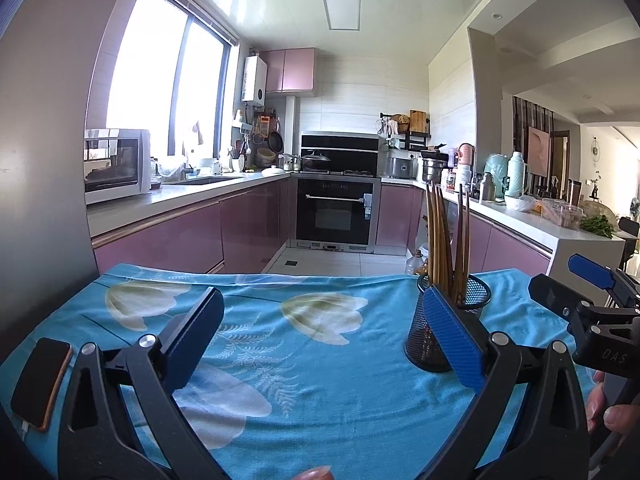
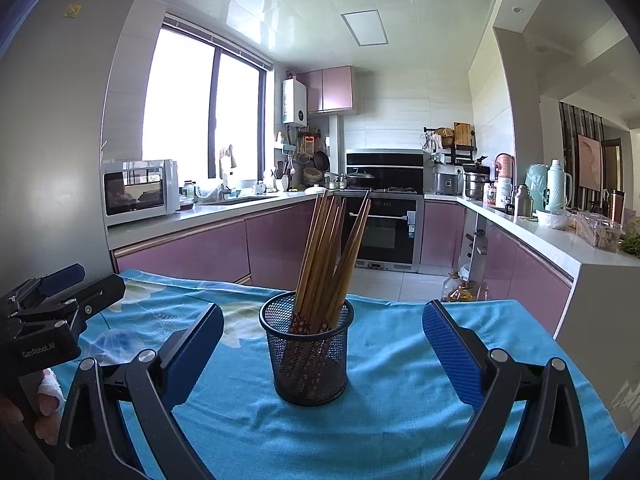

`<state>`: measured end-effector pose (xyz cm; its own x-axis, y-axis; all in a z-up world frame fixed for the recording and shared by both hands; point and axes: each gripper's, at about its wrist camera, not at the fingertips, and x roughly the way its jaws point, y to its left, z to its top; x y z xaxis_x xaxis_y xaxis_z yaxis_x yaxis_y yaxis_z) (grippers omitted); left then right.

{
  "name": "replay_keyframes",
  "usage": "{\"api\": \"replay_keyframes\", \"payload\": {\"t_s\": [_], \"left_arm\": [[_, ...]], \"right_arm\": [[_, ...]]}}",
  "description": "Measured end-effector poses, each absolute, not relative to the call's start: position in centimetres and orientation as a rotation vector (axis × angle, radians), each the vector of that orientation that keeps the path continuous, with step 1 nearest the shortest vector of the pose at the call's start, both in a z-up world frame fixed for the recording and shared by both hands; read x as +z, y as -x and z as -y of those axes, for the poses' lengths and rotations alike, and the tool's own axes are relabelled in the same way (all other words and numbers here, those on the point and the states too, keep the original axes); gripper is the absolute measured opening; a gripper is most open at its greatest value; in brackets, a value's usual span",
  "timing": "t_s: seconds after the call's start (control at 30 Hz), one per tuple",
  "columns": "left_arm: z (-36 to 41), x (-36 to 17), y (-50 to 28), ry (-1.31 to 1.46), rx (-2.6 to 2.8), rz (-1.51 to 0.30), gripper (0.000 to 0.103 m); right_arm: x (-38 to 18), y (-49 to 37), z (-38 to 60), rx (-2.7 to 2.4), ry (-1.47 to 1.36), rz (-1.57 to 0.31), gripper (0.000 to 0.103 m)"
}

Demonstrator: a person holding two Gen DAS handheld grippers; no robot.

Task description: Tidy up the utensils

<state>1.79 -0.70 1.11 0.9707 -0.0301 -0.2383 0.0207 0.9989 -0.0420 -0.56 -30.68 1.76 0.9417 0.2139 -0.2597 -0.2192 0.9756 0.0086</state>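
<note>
"GenRoboLAI" on left gripper [image 2: 60, 300], "DAS" on right gripper [image 1: 568, 284]

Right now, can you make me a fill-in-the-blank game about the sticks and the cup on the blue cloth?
1. The chopsticks stand in a black ____ cup.
2. The cup sits on a ____ flowered tablecloth.
3. Both the left gripper and the right gripper are ____.
4. A phone lies near the cloth's ____ edge.

Missing words: mesh; blue; open; left

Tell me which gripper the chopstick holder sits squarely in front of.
The right gripper: the mesh holder is centred between its open fingers. For the left gripper, it sits off by the right finger.
</note>
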Motion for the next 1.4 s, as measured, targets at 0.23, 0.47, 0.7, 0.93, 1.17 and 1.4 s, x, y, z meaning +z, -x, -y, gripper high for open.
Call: {"api": "replay_keyframes", "payload": {"t_s": [0.23, 0.47, 0.7, 0.93, 1.17, 1.4], "left_arm": [[0.76, 1.0, -1.49, 0.033, -0.021, -0.239, 0.098], [0.83, 0.91, -1.15, 0.033, -0.017, -0.239, 0.098], [0.84, 0.97, -1.06, 0.033, -0.014, -0.239, 0.098], [0.77, 1.0, -1.0, 0.031, -0.015, -0.238, 0.098], [0.7, 1.0, -0.9, 0.033, -0.012, -0.239, 0.098], [0.65, 1.03, -0.84, 0.034, -0.014, -0.237, 0.098]], "right_arm": [[1.93, 0.56, 30.58, 0.221, 0.022, -0.26, 0.097], [2.0, 0.52, 30.58, 0.219, 0.022, -0.259, 0.097], [2.05, 0.61, 30.62, 0.218, 0.023, -0.261, 0.097], [2.18, 0.78, 30.76, 0.216, 0.024, -0.263, 0.097], [2.18, 0.76, 30.74, 0.216, 0.024, -0.262, 0.097], [2.3, 0.85, 30.76, 0.218, 0.027, -0.262, 0.097]]}}
